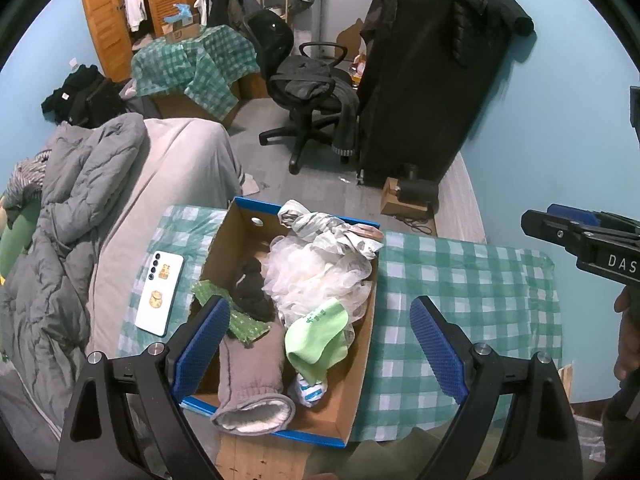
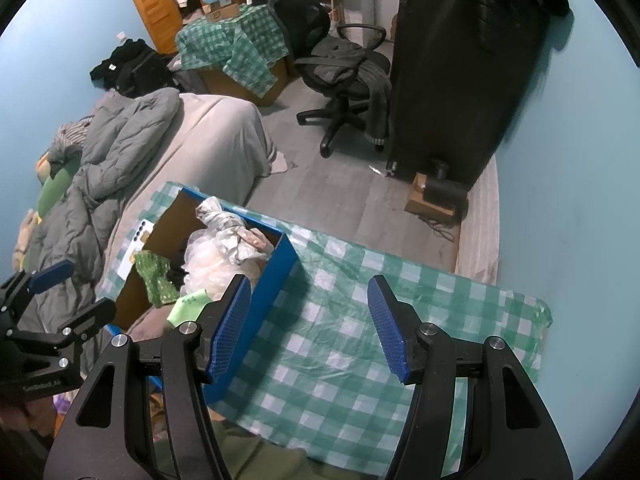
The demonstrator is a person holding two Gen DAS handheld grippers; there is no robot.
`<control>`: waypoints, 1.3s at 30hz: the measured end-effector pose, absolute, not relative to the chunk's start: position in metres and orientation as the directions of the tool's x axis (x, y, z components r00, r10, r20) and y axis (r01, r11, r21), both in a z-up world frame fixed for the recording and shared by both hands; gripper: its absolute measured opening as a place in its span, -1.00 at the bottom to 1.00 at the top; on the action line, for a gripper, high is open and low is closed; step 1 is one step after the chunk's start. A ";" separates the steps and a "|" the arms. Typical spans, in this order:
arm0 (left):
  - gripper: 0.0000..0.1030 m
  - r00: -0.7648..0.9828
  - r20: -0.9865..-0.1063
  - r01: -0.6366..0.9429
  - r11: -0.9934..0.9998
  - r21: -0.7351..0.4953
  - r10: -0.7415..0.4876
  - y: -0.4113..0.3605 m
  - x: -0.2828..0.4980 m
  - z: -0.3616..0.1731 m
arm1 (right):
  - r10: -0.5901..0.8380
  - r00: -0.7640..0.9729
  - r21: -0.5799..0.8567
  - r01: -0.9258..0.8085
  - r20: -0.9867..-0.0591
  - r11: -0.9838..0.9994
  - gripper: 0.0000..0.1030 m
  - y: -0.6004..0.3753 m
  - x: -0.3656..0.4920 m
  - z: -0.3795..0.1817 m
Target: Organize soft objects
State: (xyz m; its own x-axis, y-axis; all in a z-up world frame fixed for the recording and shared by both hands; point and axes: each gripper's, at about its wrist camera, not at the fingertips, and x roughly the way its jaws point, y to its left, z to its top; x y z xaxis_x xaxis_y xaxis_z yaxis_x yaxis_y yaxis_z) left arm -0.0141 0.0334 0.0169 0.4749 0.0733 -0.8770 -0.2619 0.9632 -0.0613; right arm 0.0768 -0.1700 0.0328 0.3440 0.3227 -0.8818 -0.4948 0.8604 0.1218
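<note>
Blue-padded left gripper [image 1: 320,344] is spread wide, nothing between its fingers, hovering over the near end of the blue-sided cardboard box [image 1: 362,364]. Right gripper [image 2: 310,330] also spread and empty, above bare green-and-white checked tablecloth [image 2: 360,344] just right of the box.

Inside the box:
- near end: grey fleece-lined sock [image 1: 252,384], lime-green cloth [image 1: 318,336] beside it
- middle: dark green patterned fabric [image 1: 244,324], black knitted item [image 1: 252,290], white mesh bath puff [image 1: 316,272]
- far end: crumpled grey-white plastic bag [image 1: 324,228]

White smartphone [image 1: 160,292] lies face down on the cloth just left of the box. Grey quilted duvet [image 1: 68,216] on the bed further left. Black office chair [image 1: 308,88] well beyond the box.
</note>
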 end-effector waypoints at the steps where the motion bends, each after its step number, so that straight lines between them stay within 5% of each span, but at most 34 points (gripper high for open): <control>1: 0.80 0.475 -0.878 -0.265 0.962 -0.069 0.067 0.034 -0.015 0.017 | 0.323 0.344 0.122 -0.496 -0.882 0.860 0.16 -0.171 0.077 0.033; 39: 0.80 0.455 -0.887 -0.313 0.947 -0.076 0.079 0.044 -0.026 0.011 | 0.327 0.330 0.121 -0.515 -0.886 0.849 0.17 -0.161 0.075 0.034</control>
State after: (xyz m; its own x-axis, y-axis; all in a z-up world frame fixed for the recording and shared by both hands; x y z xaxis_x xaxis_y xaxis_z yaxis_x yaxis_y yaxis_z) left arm -0.0262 0.0435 0.0112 0.4554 0.0793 -0.8867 -0.3130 0.9467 -0.0761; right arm 0.0747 -0.1611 0.0345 0.3301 0.3265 -0.8857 -0.5149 0.8487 0.1210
